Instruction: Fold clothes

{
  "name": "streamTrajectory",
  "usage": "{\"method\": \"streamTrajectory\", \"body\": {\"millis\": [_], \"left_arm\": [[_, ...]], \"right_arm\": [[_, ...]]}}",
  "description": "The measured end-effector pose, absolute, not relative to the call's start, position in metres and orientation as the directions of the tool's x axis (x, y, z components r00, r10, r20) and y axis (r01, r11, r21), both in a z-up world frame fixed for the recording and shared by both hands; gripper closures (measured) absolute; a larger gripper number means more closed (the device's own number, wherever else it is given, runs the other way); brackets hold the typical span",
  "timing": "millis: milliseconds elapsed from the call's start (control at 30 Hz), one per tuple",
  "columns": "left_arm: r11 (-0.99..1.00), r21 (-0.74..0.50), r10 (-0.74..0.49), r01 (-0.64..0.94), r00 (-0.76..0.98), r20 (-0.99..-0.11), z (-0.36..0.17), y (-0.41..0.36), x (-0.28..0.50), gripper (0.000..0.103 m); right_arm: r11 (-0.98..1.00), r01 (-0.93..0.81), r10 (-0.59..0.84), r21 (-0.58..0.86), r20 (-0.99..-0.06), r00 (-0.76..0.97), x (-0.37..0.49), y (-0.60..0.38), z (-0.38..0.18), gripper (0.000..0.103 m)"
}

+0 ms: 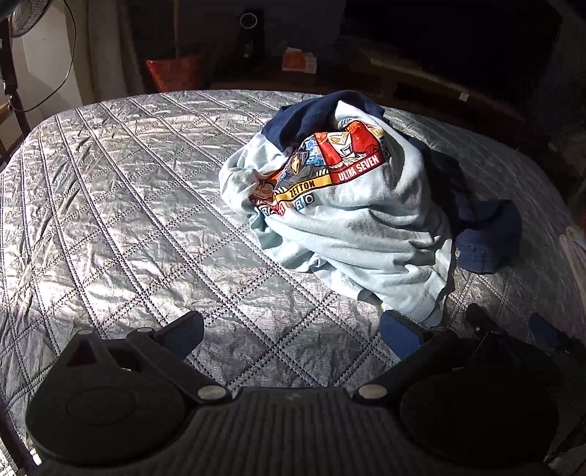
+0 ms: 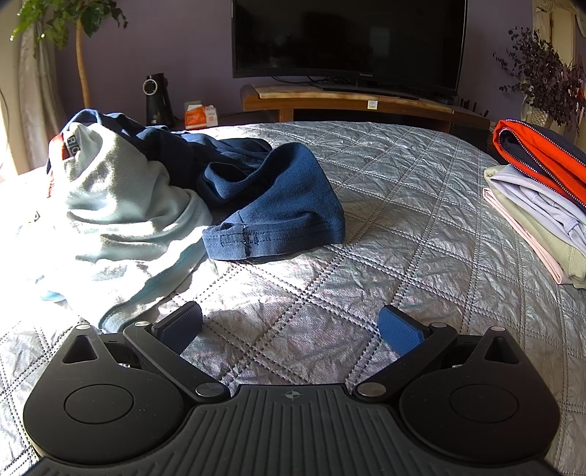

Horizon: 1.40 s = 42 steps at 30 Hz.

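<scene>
A crumpled light-blue T-shirt [image 1: 366, 227] with navy sleeves and a red and yellow cartoon print lies bunched on the silver quilted bed [image 1: 121, 205]. My left gripper [image 1: 291, 335] hovers open over the bedspread, its right pad close to the shirt's hem, nothing between the jaws. In the right wrist view the same shirt [image 2: 121, 205] is at the left, with its navy sleeve [image 2: 278, 205] spread toward the middle. My right gripper [image 2: 291, 329] stands open over bare quilt [image 2: 384, 227] in front of the sleeve, holding nothing. Its left pad is near the light-blue hem.
A stack of folded clothes [image 2: 538, 205] topped by an orange and navy garment sits at the bed's right edge. Beyond the bed are a TV [image 2: 348, 40] on a wooden stand, a tissue box [image 2: 201, 115], a black device and plants. A fan [image 1: 25, 18] stands at the far left.
</scene>
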<state>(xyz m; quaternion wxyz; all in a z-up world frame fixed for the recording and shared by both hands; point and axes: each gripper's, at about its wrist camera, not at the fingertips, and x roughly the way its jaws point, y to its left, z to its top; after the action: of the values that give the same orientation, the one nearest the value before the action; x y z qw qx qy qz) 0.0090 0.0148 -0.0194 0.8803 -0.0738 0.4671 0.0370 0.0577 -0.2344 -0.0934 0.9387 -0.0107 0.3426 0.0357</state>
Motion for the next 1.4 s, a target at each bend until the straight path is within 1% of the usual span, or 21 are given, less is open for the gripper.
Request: {"method": "streamTrajectory", "body": {"millis": [67,533,867,1067,1200,1400], "left_arm": [[0.986,-0.082,0.011,-0.144,0.548,-0.837,-0.022,0.015,0.010,0.001],[0.991,-0.096,-0.032,-0.097,0.516,-0.856,-0.006,0.001,0.009,0.001],[0.994,-0.079,-0.030,-0.080,0.492,-0.870,0.003,-0.003,0.001,0.001],[0.993,-0.088,-0.040,-0.077,0.483,-0.875,0.008,-0.005,-0.003,0.001],[0.989,-0.123,-0.070,-0.080,0.479,-0.875,0.013,-0.004,-0.005,0.001],[0.989,-0.116,-0.059,-0.090,0.476,-0.877,0.014,-0.006,-0.005,0.001]], "right_arm": [[0.997,-0.074,0.060,0.004,-0.644,0.763,0.058,-0.234,-0.093,0.000],[0.997,-0.074,0.060,0.004,-0.644,0.763,0.057,-0.234,-0.093,0.000],[0.997,-0.074,0.060,0.004,-0.644,0.763,0.057,-0.234,-0.093,0.000],[0.997,-0.074,0.060,0.004,-0.644,0.763,0.057,-0.234,-0.093,0.000],[0.997,-0.074,0.060,0.004,-0.644,0.763,0.057,-0.234,-0.093,0.000],[0.997,-0.074,0.060,0.004,-0.644,0.763,0.057,-0.234,-0.093,0.000]]}}
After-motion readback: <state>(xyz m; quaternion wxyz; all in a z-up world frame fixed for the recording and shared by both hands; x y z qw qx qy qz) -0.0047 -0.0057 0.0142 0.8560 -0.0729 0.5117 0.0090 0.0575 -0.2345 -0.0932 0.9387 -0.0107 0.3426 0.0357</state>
